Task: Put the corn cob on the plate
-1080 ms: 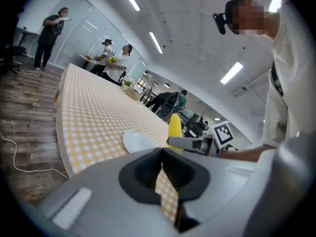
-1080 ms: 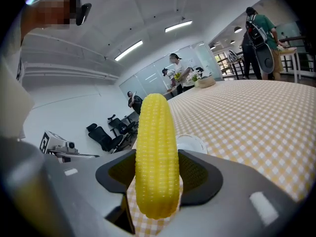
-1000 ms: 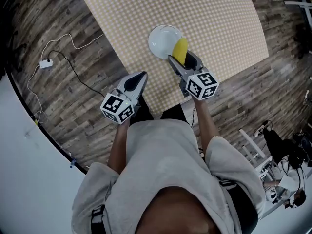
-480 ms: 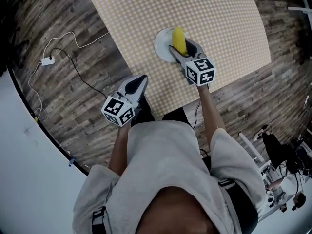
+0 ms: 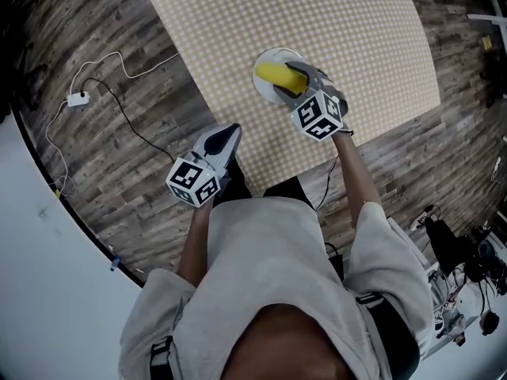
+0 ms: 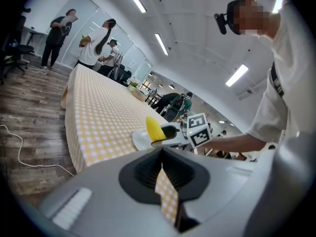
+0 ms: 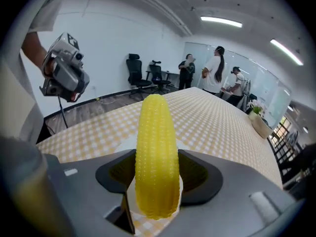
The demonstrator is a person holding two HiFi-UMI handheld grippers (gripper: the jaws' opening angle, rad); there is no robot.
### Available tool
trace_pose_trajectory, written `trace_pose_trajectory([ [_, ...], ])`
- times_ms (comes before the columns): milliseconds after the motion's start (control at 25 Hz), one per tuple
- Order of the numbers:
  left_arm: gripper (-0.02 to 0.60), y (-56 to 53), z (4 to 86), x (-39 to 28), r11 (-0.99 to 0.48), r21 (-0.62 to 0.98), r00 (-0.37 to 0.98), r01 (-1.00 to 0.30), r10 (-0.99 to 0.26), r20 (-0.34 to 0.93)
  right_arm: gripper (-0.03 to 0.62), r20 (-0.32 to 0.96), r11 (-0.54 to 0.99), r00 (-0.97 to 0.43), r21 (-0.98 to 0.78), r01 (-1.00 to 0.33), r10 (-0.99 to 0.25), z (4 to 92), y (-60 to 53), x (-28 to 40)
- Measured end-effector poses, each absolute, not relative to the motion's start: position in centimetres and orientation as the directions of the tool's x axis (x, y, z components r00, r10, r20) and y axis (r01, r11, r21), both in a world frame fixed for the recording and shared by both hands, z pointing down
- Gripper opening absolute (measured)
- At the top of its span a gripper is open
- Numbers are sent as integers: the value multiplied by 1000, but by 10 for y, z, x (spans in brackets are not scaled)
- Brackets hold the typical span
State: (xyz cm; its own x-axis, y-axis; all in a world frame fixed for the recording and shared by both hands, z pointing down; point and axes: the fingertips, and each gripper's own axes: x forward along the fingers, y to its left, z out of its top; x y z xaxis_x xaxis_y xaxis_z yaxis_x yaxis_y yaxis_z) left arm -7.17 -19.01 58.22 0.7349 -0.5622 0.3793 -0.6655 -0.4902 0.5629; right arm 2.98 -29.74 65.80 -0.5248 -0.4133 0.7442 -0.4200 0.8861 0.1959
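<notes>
Closest in, the head view shows the person's grey-topped shoulders [image 5: 261, 291] and two bare forearms reaching out over the wooden floor [image 5: 119, 70]. The left gripper [image 5: 230, 131] hangs off the near edge of the table, over the floor. Its jaws are drawn together with only a thin slit between them and nothing caught there; the left gripper view shows a sliver of checked cloth through that slit. A white cable and plug [image 5: 75, 100] lie on the boards to its left. Further out, the right gripper [image 5: 305, 79] reaches over the table edge, its jaws clamped on the corn cob [image 5: 279, 75], one pad on each side of the cob's lower end, as the right gripper view shows plainly. The yellow cob lies across the white plate [image 5: 273, 55] when seen from above. From the left gripper view it looks tilted up with its tip raised, so it seems held just over the plate, though whether its low end touches the plate can't be made out. The plate sits near the front edge of the yellow-checked tablecloth [image 5: 317, 22], which runs on well beyond it. At the far end of the room stand several people [image 7: 217, 75] and some office chairs [image 7: 134, 68].
</notes>
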Motion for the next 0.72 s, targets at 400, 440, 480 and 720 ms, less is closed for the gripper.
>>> trace_pose_trajectory([
  [400,8,-194,587,-72,-478,572,732,-666,-564,381,261,830,947,-458,290,-135,-319,674,-294,29],
  [440,8,-194,587,-72,-478,573,732,-666,-564,381,261,835,949,-453,291,-119,-313,675,-294,29],
  [480,8,-194,587,-72,-476,574,732,-666,-565,381,261,839,951,-450,291,-105,-306,676,-294,29],
  [720,8,-199,586,-76,-448,597,723,-666,-586,366,261,864,967,-437,246,-63,-248,680,-295,28],
])
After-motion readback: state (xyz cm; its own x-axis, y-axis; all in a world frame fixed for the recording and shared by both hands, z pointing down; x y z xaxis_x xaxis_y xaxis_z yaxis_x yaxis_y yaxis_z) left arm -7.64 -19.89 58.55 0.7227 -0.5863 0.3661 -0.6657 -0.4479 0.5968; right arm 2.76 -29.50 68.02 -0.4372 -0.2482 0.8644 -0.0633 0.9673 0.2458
